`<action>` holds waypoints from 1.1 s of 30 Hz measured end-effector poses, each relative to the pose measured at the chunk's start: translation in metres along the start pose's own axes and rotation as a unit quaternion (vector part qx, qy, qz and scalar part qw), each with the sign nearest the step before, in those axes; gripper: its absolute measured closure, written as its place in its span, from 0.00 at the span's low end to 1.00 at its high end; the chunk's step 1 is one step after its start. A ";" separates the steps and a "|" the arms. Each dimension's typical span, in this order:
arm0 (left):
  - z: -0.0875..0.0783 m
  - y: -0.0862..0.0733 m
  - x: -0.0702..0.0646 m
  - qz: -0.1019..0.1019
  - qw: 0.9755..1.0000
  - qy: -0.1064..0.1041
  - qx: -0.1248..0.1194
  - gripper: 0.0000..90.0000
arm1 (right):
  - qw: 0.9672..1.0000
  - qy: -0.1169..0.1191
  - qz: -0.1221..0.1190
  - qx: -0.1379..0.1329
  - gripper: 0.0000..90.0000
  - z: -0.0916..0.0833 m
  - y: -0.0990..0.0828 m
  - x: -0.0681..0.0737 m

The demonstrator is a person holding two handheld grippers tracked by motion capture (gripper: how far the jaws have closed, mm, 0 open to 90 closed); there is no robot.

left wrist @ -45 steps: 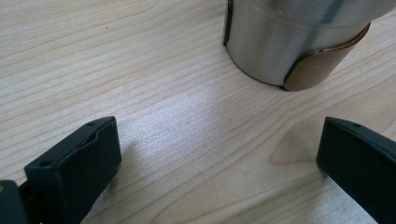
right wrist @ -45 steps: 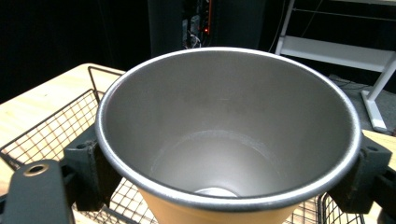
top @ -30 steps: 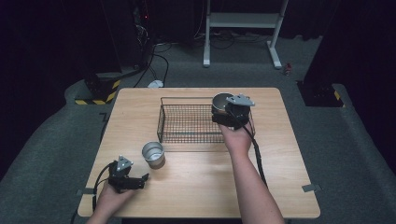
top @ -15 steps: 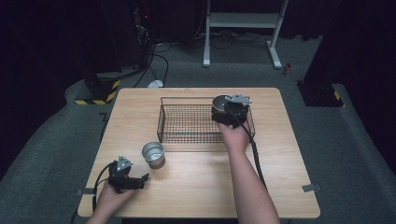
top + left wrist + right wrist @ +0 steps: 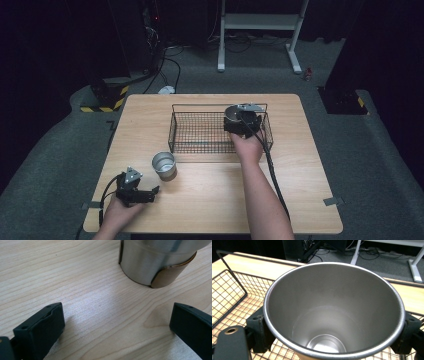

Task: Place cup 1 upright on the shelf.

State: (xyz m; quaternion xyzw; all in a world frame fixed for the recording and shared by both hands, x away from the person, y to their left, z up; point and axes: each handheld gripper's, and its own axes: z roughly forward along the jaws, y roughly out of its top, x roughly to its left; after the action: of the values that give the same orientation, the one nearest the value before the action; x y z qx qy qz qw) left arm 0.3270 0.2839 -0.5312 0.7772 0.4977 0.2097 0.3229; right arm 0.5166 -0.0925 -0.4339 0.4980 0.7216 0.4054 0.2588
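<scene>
A steel cup (image 5: pixel 334 312) stands upright between the jaws of my right gripper (image 5: pixel 243 123), which is shut on it over the right end of the black wire basket (image 5: pixel 200 132). The cup's rim (image 5: pixel 233 112) shows just beyond the gripper. A second steel cup (image 5: pixel 164 165) stands on the table in front of the basket's left part. My left gripper (image 5: pixel 142 193) rests low at the table's front left, open, with its jaws pointing at that cup's base (image 5: pixel 155 262) a short way off.
The wooden table (image 5: pixel 210 200) has bare room in the front middle and right. A cable (image 5: pixel 272 175) trails from the right gripper along the forearm. Beyond the table are a white stand (image 5: pixel 260 30) and floor cables.
The right gripper with its cup has shifted slightly left and down over the basket's right end. The left gripper has stayed put.
</scene>
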 end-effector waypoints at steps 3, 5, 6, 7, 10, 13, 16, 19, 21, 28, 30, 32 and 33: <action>0.000 0.000 0.000 0.000 1.000 -0.001 0.001 0.00 | 1.000 0.000 -0.005 0.008 0.15 0.003 -0.002 0.001; 0.000 0.000 0.000 0.000 1.000 -0.001 0.001 0.00 | 1.000 0.002 -0.003 0.013 0.15 0.005 -0.004 0.002; 0.000 0.000 0.000 0.000 1.000 -0.001 0.001 0.00 | 1.000 0.001 -0.004 0.015 0.15 0.006 -0.004 0.003; 0.000 0.000 0.000 0.000 1.000 -0.001 0.001 0.00 | 1.000 0.002 -0.006 0.015 0.15 0.006 -0.005 0.003; 0.000 0.000 0.000 0.001 1.000 -0.001 0.001 0.00 | 1.000 0.000 -0.006 0.023 0.15 0.008 -0.006 0.004; 0.000 0.000 0.000 0.001 1.000 -0.001 0.001 0.00 | 1.000 0.000 -0.009 0.024 0.15 0.009 -0.007 0.004; 0.000 0.000 0.000 0.001 1.000 -0.001 0.000 0.00 | 1.000 -0.001 -0.007 0.031 0.15 0.012 -0.009 0.004; 0.000 0.000 0.000 0.001 1.000 -0.001 0.000 0.00 | 0.999 -0.001 -0.006 0.035 0.15 0.013 -0.010 0.004; 0.000 0.000 0.000 0.001 1.000 -0.001 0.000 0.00 | 0.999 -0.001 -0.007 0.037 0.15 0.015 -0.012 0.003; -0.001 0.000 0.000 0.001 1.000 0.000 0.001 0.00 | 0.999 -0.004 0.001 0.043 0.15 0.016 -0.014 0.002; -0.001 0.000 0.000 0.001 1.000 0.000 0.001 0.00 | 0.999 -0.005 0.000 0.042 0.15 0.017 -0.014 0.002; -0.001 0.000 0.000 0.001 1.000 0.000 0.001 0.00 | 0.999 -0.004 0.000 0.042 0.15 0.017 -0.015 0.002; -0.001 0.000 0.000 0.001 1.000 0.000 0.001 0.00 | 0.999 -0.006 0.001 0.044 0.15 0.017 -0.016 0.002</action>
State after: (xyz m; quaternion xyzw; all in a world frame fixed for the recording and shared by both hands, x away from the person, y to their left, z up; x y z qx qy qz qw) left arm 0.3262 0.2841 -0.5311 0.7781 0.4969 0.2093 0.3222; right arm 0.5210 -0.0882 -0.4560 0.5124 0.7367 0.3701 0.2402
